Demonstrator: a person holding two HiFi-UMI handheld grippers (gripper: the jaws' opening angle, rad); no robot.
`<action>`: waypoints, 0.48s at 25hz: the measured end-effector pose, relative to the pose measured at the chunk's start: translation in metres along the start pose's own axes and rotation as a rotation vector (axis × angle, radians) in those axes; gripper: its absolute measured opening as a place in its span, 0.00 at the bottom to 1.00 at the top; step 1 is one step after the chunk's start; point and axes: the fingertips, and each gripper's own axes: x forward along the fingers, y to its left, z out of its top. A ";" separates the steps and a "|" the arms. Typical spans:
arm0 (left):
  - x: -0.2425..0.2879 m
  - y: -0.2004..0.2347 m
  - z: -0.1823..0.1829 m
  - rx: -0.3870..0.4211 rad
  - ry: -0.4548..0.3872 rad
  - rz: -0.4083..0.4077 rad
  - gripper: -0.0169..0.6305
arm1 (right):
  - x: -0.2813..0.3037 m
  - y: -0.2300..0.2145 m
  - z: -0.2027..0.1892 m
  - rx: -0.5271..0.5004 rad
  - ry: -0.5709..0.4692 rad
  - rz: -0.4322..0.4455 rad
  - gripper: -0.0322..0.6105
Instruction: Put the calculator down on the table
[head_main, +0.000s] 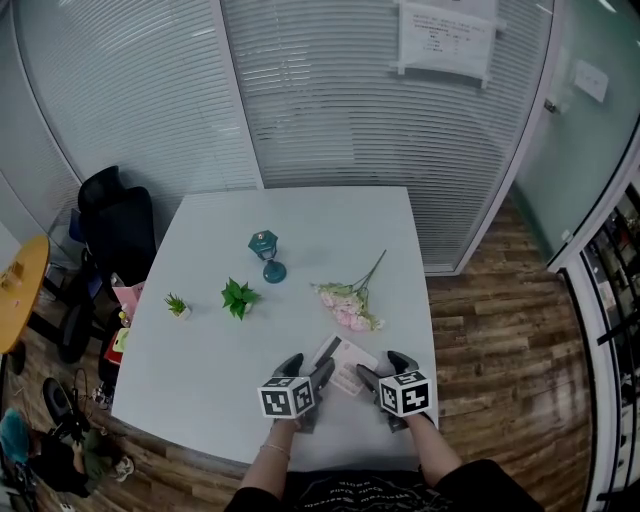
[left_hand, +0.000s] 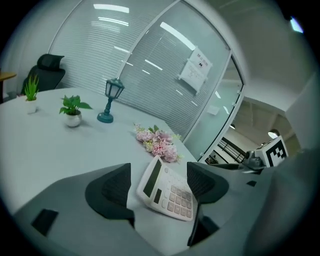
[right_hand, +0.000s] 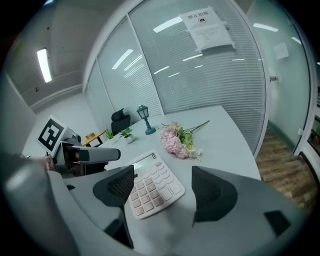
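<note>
In the head view, the calculator (head_main: 345, 362) is lying flat on the white table (head_main: 200, 330), near the front edge and just in front of the pink flowers (head_main: 347, 306). The left gripper (head_main: 307, 370) is hanging just beside its left end, and the right gripper (head_main: 385, 370) is hanging just beside its right end. In the left gripper view, the two dark jaws are standing wide apart. The calculator (left_hand: 167, 192) is showing in the gap between them, but no pad is pressing on it, so this claw is holding nothing. In the right gripper view, it is the same story: the jaws are gaping wide with the calculator (right_hand: 150, 192) below and between them. It is resting on the table with its keys facing up (one jaw is covering a corner of it in the picture, but I think it is not touching). So the calculator looks like it is already down, and the job seems almost finished. To do this last bit well, both claws should be kept wide and pulled away gently. That way no jaw bumps the calculator, slides it toward the table edge, or pushes it into the flowers.
</note>
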 end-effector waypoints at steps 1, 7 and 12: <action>-0.008 -0.006 0.002 0.024 -0.017 -0.005 0.57 | -0.007 0.004 0.003 -0.015 -0.018 -0.003 0.62; -0.062 -0.031 0.005 0.164 -0.093 -0.037 0.57 | -0.055 0.031 0.016 -0.108 -0.127 -0.028 0.62; -0.112 -0.042 -0.002 0.237 -0.149 -0.035 0.57 | -0.095 0.060 0.015 -0.187 -0.195 -0.048 0.61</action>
